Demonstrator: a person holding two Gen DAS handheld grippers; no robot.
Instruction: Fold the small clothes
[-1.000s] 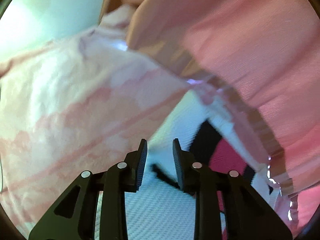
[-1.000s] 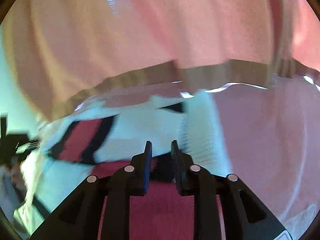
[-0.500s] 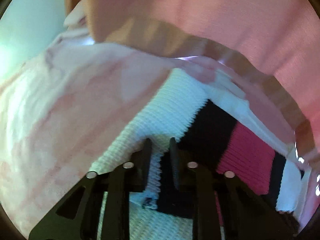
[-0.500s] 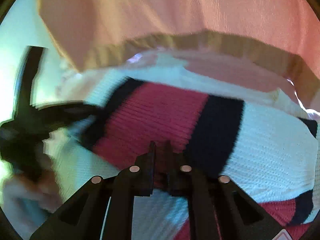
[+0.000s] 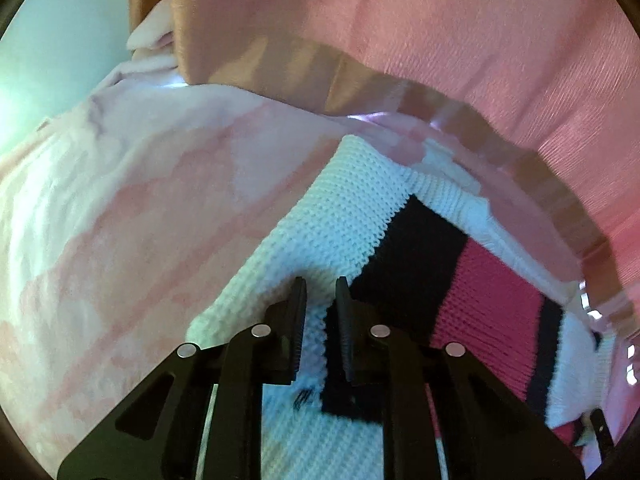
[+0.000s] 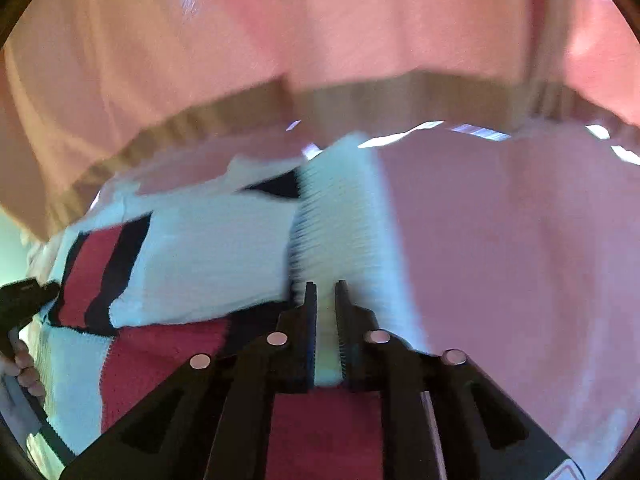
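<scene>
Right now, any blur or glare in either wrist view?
Left wrist: mostly sharp, knit texture of the striped sweater reads clearly; small glare spots along the edge of the pink fabric; fisheye bending at the rim. Right wrist: motion blur smears the sweater's ribbing; bright glare streaks under the pink fabric's hem.

Pale pink patterned sheet [image 5: 120, 216] underneath; pink curtain-like fabric [image 5: 460, 32] behind.

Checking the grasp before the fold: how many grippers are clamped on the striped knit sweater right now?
2. The left gripper grips the sweater at its white-and-black edge; the right gripper pinches a white ribbed part, jaws nearly shut. Cloth beneath may be hidden.
</scene>
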